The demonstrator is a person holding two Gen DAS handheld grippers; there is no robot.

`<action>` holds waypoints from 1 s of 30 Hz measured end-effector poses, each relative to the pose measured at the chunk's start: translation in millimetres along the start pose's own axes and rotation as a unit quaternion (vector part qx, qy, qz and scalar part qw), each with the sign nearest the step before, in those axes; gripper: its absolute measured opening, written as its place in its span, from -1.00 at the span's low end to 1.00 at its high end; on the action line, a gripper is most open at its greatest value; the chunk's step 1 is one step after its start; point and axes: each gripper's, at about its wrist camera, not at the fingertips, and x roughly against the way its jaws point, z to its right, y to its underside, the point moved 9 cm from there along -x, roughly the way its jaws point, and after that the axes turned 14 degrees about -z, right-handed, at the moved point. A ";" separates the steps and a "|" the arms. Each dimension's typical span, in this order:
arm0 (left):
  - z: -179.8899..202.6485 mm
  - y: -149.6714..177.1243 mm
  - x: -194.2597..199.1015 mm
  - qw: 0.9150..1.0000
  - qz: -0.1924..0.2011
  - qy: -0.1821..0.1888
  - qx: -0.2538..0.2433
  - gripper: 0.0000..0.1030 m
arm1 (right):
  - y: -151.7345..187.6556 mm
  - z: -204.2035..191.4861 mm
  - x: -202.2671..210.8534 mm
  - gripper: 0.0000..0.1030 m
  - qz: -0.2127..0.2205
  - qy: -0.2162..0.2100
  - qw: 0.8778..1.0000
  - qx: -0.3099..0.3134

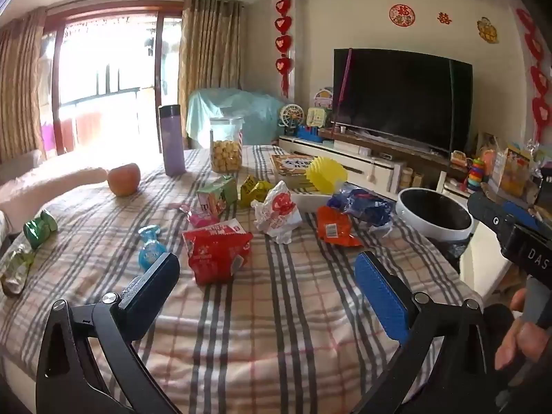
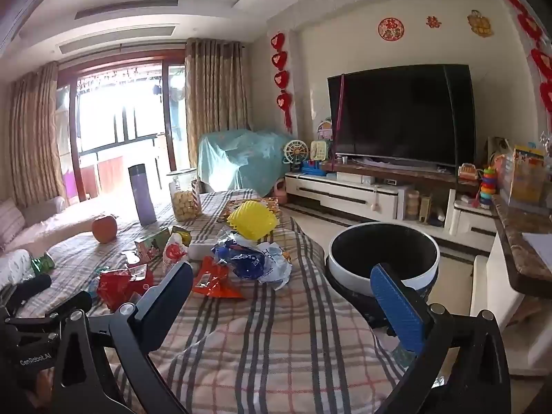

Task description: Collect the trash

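Snack wrappers lie scattered on the plaid tablecloth [image 1: 293, 310]: a red bag [image 1: 217, 255], a white-and-red wrapper [image 1: 279, 214], an orange packet [image 1: 334, 229], a blue bag [image 1: 362, 207], a pink wrapper [image 1: 201, 219] and a green carton [image 1: 219, 195]. The white round trash bin [image 1: 434, 219] with a black liner stands off the table's right edge. My left gripper [image 1: 267, 277] hovers open just short of the red bag, nothing between its fingers. My right gripper [image 2: 284, 293] is open too, between the orange packet [image 2: 215, 281] and the bin [image 2: 383, 260]. The blue bag [image 2: 245, 258] lies ahead of it.
An apple [image 1: 124, 179], a purple flask [image 1: 171, 139], a cookie jar [image 1: 226, 145], a yellow ridged thing [image 1: 326, 174], a book [image 1: 291, 165] and a small blue bottle [image 1: 150, 248] are on the table. Green wrappers [image 1: 39, 227] lie at left. TV [image 1: 400, 98] and low cabinet behind.
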 end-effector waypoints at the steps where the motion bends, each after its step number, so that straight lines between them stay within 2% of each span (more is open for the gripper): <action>1: 2.4 1.0 0.9 1.000 0.000 -0.007 -0.001 1.00 | 0.5 0.0 0.7 1.00 0.000 -0.002 1.000 -0.004; 2: 5.6 2.3 2.3 1.000 0.000 -0.013 -0.002 1.00 | 1.3 -0.4 1.7 1.00 -0.001 -0.002 1.000 -0.007; 5: 6.4 6.9 3.9 1.000 -0.013 0.007 0.016 1.00 | 7.7 4.3 7.4 1.00 -0.004 -0.015 1.000 -0.024; 9: -4.5 6.4 0.7 0.999 -0.024 0.027 0.024 1.00 | 8.3 1.9 6.0 1.00 -0.013 -0.008 1.000 -0.013; 30: -6.7 7.0 4.4 0.999 -0.019 0.019 0.024 1.00 | 10.2 -0.6 9.1 1.00 -0.014 -0.034 0.999 -0.019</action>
